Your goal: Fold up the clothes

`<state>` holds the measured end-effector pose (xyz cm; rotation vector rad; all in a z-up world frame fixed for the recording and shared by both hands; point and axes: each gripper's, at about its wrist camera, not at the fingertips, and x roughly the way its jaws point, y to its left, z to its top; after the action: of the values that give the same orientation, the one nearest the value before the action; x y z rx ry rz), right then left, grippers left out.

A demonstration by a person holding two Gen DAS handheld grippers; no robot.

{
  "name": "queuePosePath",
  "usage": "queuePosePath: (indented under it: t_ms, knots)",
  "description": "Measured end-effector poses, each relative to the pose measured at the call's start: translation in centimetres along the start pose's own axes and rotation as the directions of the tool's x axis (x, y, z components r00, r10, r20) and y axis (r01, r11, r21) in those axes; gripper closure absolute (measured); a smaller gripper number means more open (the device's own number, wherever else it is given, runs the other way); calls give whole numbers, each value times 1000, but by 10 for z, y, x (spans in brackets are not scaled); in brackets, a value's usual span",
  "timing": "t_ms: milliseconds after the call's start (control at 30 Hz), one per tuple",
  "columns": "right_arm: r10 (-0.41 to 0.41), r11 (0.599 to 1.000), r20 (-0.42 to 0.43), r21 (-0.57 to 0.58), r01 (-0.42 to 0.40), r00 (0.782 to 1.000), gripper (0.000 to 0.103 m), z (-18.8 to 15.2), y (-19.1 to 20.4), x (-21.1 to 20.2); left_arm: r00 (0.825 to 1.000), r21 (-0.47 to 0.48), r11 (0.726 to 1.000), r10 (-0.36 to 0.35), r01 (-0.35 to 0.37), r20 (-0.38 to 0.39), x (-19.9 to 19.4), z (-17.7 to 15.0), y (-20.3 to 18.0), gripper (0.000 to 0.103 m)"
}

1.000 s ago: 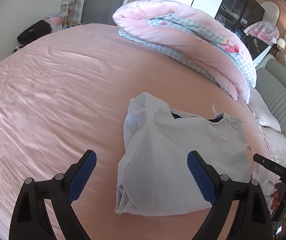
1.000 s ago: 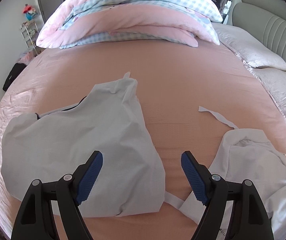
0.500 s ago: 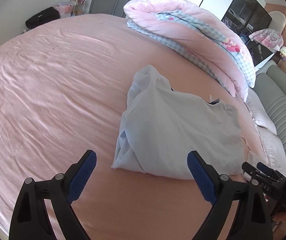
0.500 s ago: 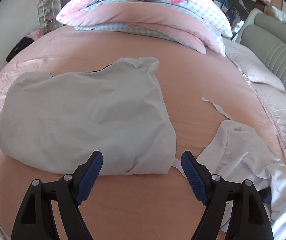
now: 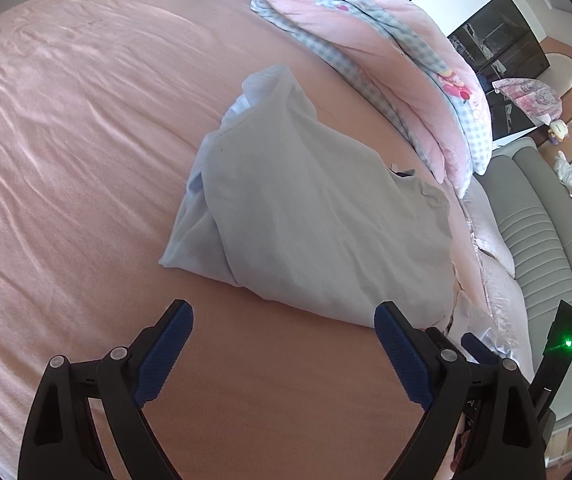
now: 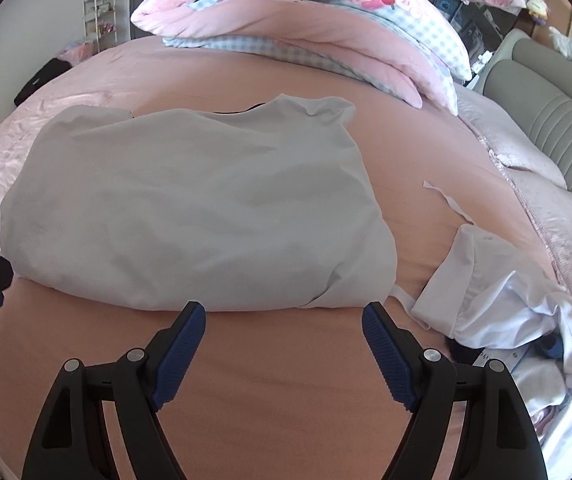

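Pale grey garment (image 6: 190, 204) roughly folded, lying mid-bed on pink sheet (image 5: 66, 128), near side just ahead of both tools. Left gripper (image 5: 282, 344) spread wide, nothing between pads. Right gripper (image 6: 284, 344) likewise spread, empty. White clothes heap (image 6: 498, 292) to garment's right, w/ folded duvet (image 6: 306, 12) beyond.

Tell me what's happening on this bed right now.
A person is folding clothes on a pink bed sheet with a handheld gripper in each hand. A light grey T-shirt lies partly folded in the middle. The left gripper and right gripper are both open, empty, and poised just short of its near edge. A crumpled white garment waits to the right, and a folded pink quilt lies beyond.
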<state>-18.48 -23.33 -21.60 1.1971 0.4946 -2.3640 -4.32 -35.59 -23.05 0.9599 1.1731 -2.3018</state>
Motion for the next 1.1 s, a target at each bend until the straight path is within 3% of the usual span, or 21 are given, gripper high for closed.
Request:
queuePosePath:
  t_ms: [133,233,367,533,667,833,933,1100]
  knots:
    - [164,961,0,224,-160,986,22,-6,-19,2,997,-87,994,-72,70,-14,10,-3,10,10]
    - [294,867,9,418,-271,956,22,-15,-38,12,993,-157,981,-119,116,-15,16,-6,18,10]
    - [363,771,14,558,-309,932,22,-30,-54,24,993,-148,982,-118,116,-2,15,-7,16,10]
    - [384,718,46,614,-329,922,22,-45,-64,30,993,-150,981,-121,120,3,18,-8,17,10]
    - [426,664,95,642,-383,900,22,-44,-69,36,990,-154,978,-141,142,20,27,-3,19,10]
    - [473,558,167,703,-441,865,22,-39,-81,55,988,-160,976,-143,151,57,35,3,19,10]
    - [474,526,192,721,-451,860,22,-33,-87,62,990,-150,979,-130,138,62,39,6,16,10]
    - [467,520,216,718,-463,858,22,-21,-89,72,989,-143,979,-134,143,69,45,13,15,9]
